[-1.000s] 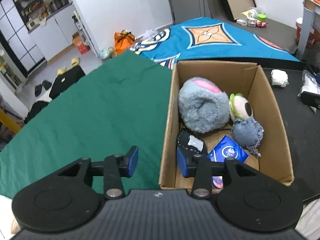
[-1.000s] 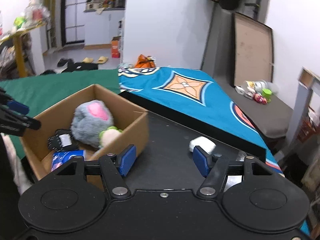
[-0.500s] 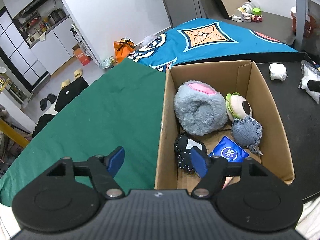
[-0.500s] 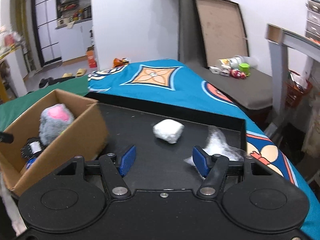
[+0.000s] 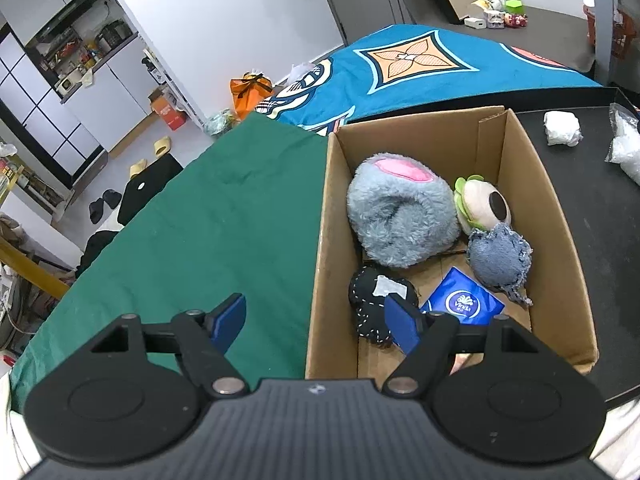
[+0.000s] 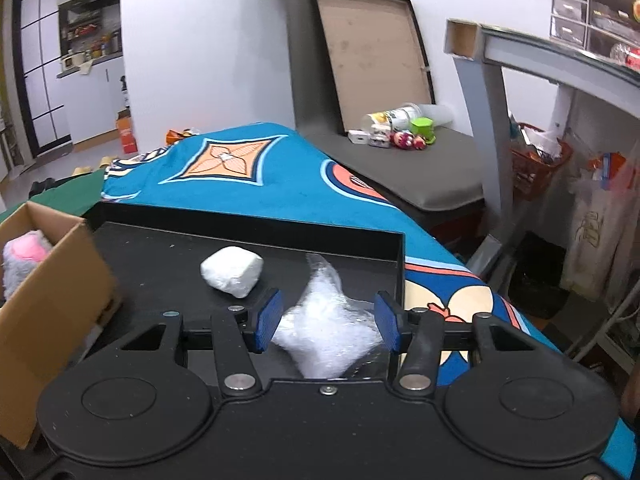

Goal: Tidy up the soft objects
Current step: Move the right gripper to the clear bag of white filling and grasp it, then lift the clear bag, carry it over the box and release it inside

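Observation:
A cardboard box [image 5: 326, 240] holds a grey plush slipper [image 5: 400, 212], a green-and-cream plush [image 5: 480, 204], a denim pouch [image 5: 498, 258], a black stitched pouch [image 5: 374, 300] and a blue tissue pack [image 5: 462, 302]. My left gripper [image 5: 316, 318] is open, astride the box's left wall. My right gripper [image 6: 328, 322] is open, its fingers either side of a clear plastic bag of white stuffing [image 6: 326, 324] on the black tray [image 6: 248, 226]. A white wrapped bundle [image 6: 232, 272] lies just beyond; it also shows in the left wrist view [image 5: 562, 130].
The box [image 6: 48, 276] stands at the tray's left. A green cloth [image 5: 200, 232] covers the surface left of the box. A blue patterned blanket [image 6: 256, 168] lies behind the tray. A grey table leg [image 6: 480, 128] stands to the right.
My left gripper opened wider and drew back slightly from the black pouch. My right gripper swung right from the box to the tray and now frames the plastic bag.

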